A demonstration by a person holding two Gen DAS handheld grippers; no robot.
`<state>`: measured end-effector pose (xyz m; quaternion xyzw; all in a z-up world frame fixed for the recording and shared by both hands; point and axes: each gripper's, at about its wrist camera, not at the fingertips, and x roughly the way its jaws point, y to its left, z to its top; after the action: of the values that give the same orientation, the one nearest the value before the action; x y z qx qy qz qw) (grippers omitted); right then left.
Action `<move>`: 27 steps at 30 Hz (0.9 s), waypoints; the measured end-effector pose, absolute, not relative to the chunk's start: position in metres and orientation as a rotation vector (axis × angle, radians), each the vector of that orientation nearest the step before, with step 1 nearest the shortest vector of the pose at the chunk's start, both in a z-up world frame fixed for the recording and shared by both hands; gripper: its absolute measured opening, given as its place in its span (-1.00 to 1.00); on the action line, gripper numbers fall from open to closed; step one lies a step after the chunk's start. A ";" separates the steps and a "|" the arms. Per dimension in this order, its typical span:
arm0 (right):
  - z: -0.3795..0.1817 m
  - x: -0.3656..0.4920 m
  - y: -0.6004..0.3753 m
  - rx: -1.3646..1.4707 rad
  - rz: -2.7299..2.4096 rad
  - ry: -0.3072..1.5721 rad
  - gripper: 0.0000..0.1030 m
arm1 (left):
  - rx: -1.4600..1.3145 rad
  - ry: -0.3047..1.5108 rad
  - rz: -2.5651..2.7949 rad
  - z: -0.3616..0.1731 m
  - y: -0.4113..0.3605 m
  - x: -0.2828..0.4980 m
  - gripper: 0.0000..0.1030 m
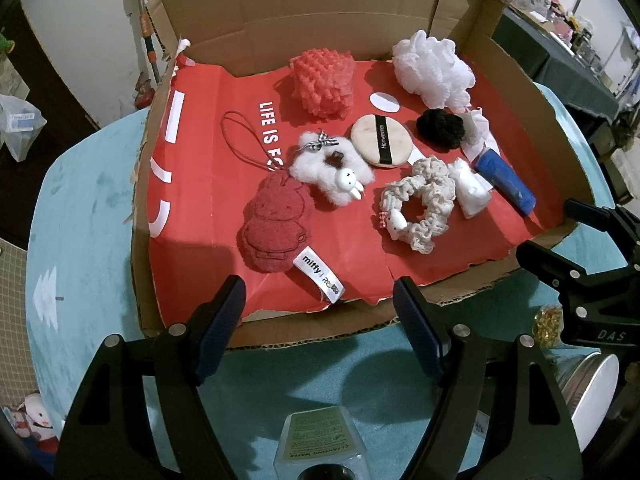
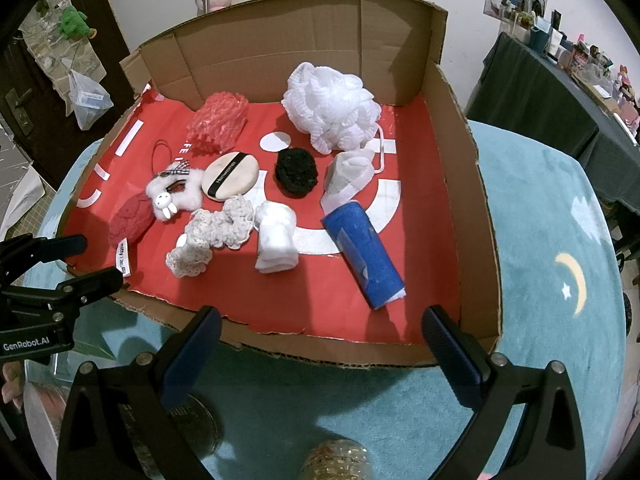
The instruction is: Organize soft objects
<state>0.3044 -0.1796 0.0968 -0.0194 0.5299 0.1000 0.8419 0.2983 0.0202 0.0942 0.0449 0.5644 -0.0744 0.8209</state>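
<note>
A shallow cardboard box (image 1: 304,20) with a red liner holds the soft objects. Among them are a red Miffy plush (image 1: 276,224), a white fluffy bunny charm (image 1: 332,168), a powder puff (image 1: 380,140), a coral mesh sponge (image 1: 324,80), a white bath pouf (image 2: 328,108), a black scrunchie (image 2: 296,172), a cream crochet scrunchie (image 1: 420,204), a folded white cloth (image 2: 276,240) and a blue roll (image 2: 364,256). My left gripper (image 1: 320,320) hovers open at the box's near edge, empty. My right gripper (image 2: 320,332) is open and empty too, by the near right edge.
The box sits on a teal cloth-covered table (image 2: 540,240). Below the grippers stand a cleansing-water bottle (image 1: 320,440), a metal tin (image 1: 592,380) and a gold-filled jar (image 2: 336,460). Cluttered shelves and a dark table lie at the far right.
</note>
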 end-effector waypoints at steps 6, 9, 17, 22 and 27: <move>0.097 0.304 -0.180 -0.040 0.212 1.120 0.98 | 0.092 1.199 -0.161 0.094 0.020 0.298 0.46; 0.097 0.304 -0.180 -0.040 0.211 1.120 0.98 | 0.089 1.198 -0.162 0.095 0.020 0.298 0.46; 0.097 0.304 -0.180 -0.039 0.211 1.120 0.98 | 0.089 1.197 -0.164 0.095 0.020 0.298 0.46; 0.096 0.304 -0.180 -0.041 0.212 1.120 0.98 | 0.085 1.197 -0.165 0.096 0.020 0.298 0.46; 0.097 0.304 -0.181 -0.042 0.213 1.120 0.98 | 0.076 1.195 -0.175 0.097 0.020 0.297 0.46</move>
<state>0.3038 -0.1813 0.0966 -0.0200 0.5303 0.1007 0.8416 0.2973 0.0205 0.0972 0.0355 0.5618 -0.0823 0.8224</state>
